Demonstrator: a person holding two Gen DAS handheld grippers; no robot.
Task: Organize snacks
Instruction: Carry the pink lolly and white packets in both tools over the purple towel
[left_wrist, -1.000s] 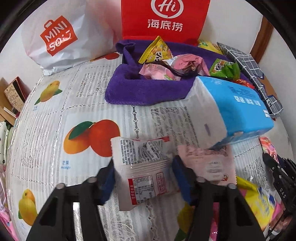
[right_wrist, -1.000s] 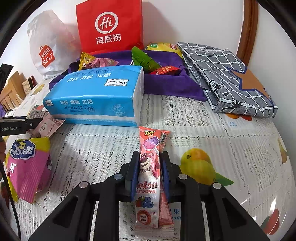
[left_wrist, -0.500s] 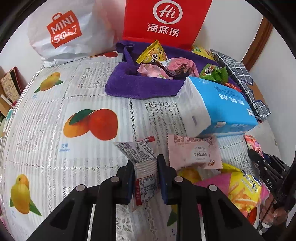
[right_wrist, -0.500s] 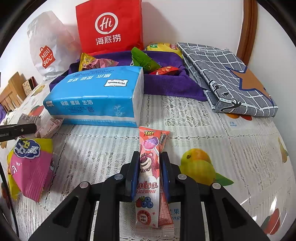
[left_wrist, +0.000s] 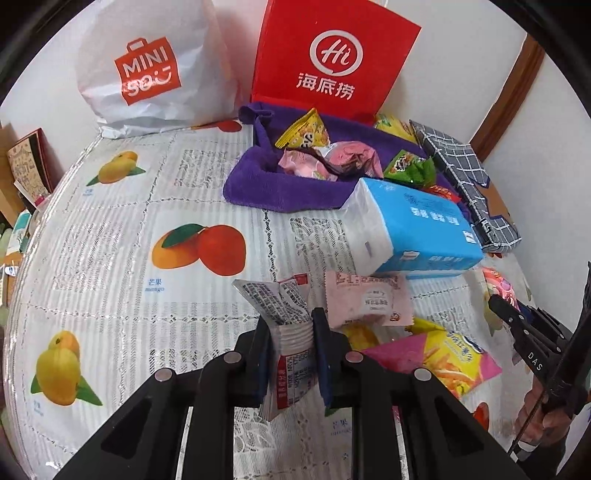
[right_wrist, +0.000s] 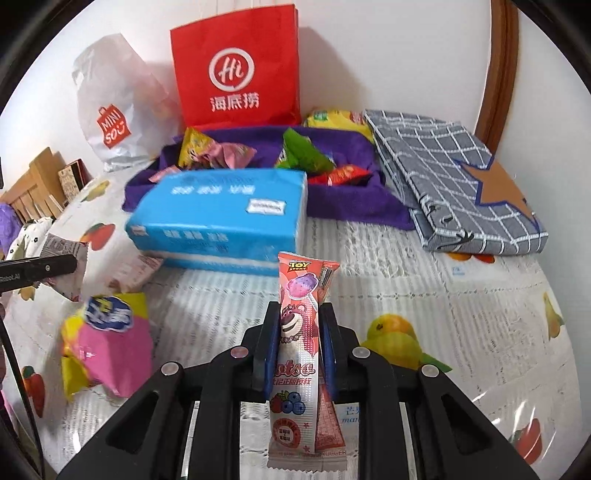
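My left gripper is shut on a white snack packet with printed text, crumpled between the pads and held above the table. My right gripper is shut on a long pink Toy Story snack stick, lifted off the table. A purple cloth at the back holds several snack packs; it also shows in the right wrist view. A pink packet and a pink-yellow chip bag lie on the table; the chip bag also shows in the right wrist view.
A blue tissue pack lies in front of the cloth. A red paper bag and a white Miniso bag stand at the wall. A folded grey checked cloth lies at the right. The fruit-print tablecloth covers the table.
My left gripper closed on the white packet, crumpling it, and lifted back. My right gripper kept its hold on the pink stick and rose slightly.
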